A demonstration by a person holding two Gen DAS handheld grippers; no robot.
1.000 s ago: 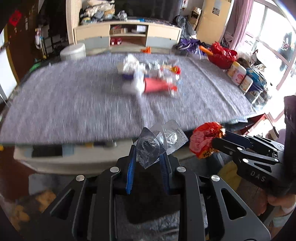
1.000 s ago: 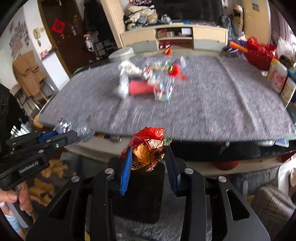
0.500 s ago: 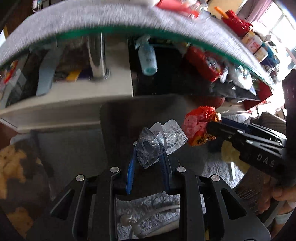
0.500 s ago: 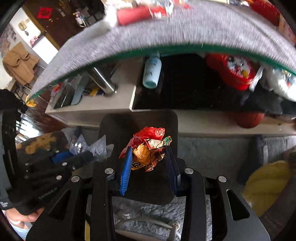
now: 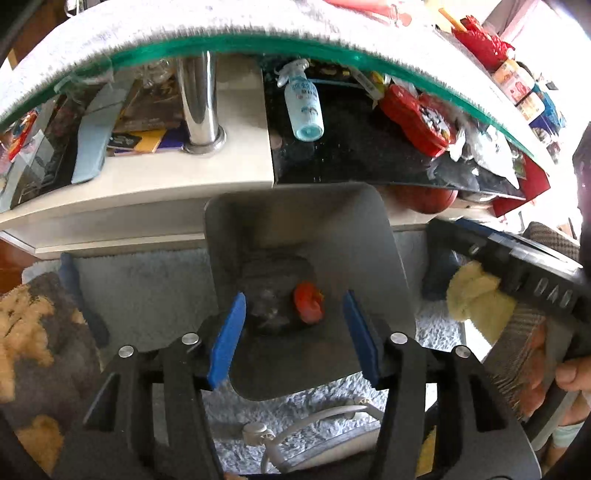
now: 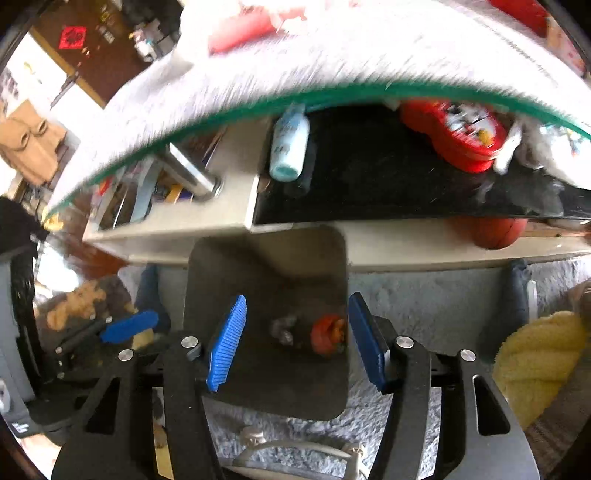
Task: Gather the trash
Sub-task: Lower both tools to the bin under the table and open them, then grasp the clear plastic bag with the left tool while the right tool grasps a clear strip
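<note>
Bin (image 5: 391, 236), on the floor below the table (image 5: 110, 33) edge: holds red wrapper (image 5: 308, 302) and clear blister pack (image 5: 264, 310). Left gripper (image 5: 293, 332) and right gripper (image 6: 295, 338): fingers wide apart, empty. Risk: remaining table trash knocked off the edge by a hasty reach.

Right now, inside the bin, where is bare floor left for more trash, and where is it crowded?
Bin: the floor toward the near wall and the left side looks bare. The red wrapper and clear blister pack crowd the far right part. Both grippers are open above.
</note>
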